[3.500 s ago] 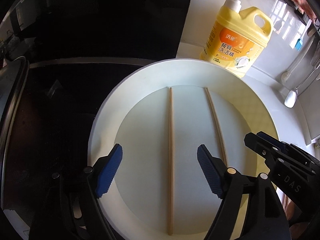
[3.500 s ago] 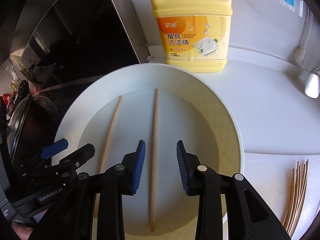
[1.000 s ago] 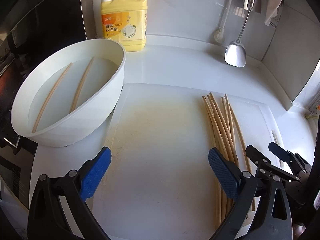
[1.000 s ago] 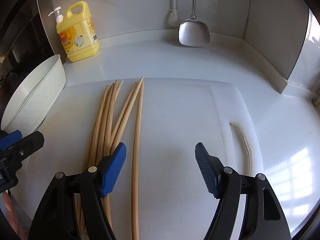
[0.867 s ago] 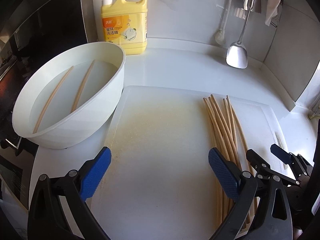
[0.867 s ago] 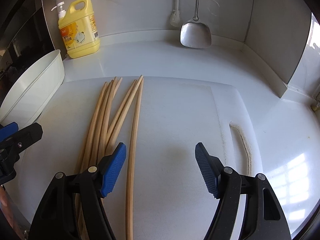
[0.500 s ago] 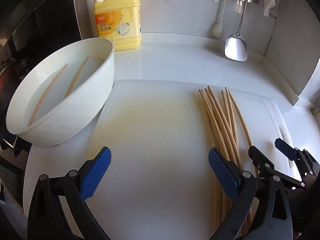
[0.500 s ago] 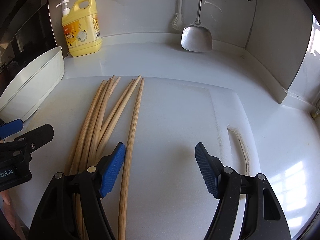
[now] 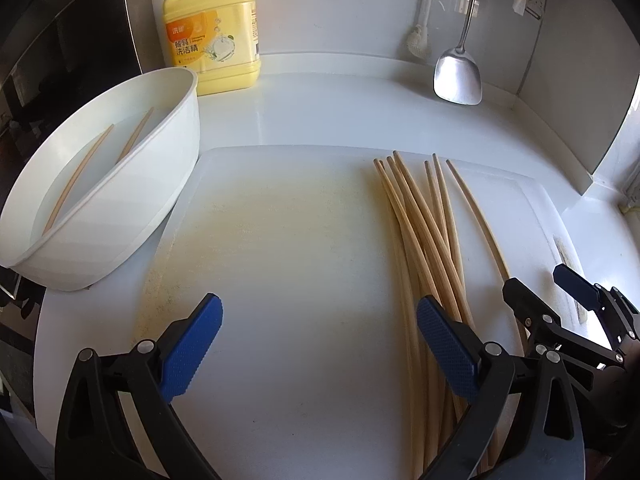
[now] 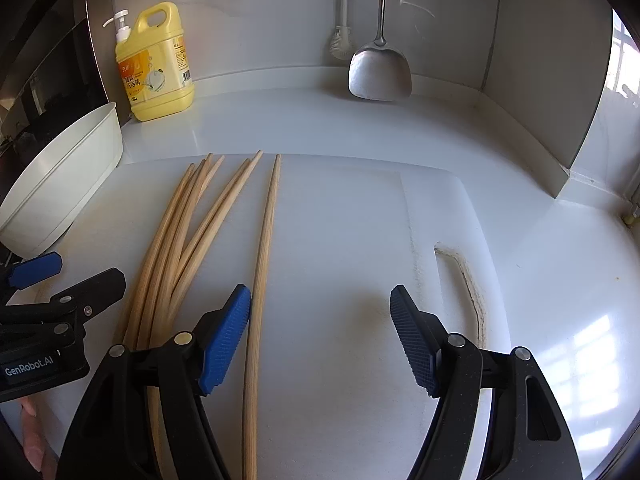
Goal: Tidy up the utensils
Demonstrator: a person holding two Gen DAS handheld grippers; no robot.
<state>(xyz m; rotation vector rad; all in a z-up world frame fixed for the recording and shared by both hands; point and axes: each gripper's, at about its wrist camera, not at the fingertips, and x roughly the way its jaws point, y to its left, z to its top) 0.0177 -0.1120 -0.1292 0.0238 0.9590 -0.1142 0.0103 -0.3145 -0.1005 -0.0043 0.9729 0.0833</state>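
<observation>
- So, the chopsticks [image 9: 424,240] are long, thin sticks of pale wood, plain and smooth, and they lie flat on the white cutting board [image 9: 288,240].
- They lie in a loose bunch on the right part of the board in the left camera, and on the left part of the board [image 10: 352,240] in the right camera.
- Their long way runs from the near edge of the board toward the back wall. The thin tips point at the wall and fan out a little, while the near ends crowd together and cross over each other.
- One single chopstick [image 10: 262,264] lies a bit apart on the right of the bunch [image 10: 180,240], almost straight, pointing the same way.
- Two more chopsticks [image 9: 96,164] lie side by side inside the white bowl [image 9: 120,216], which sits just left of the board. They point toward the yellow soap bottle [image 9: 216,36] behind the bowl.
- The left gripper [image 9: 320,344] has its blue fingers spread wide and holds nothing. Its right finger [image 9: 446,346] is over the near ends of the bunch.
- The right gripper [image 10: 320,336] is spread wide too, with nothing in it. Its left finger [image 10: 224,340] is just beside the single chopstick, and bare board lies between the fingers.
- A metal spatula [image 10: 380,68] hangs by the back wall, well apart from the sticks.
</observation>
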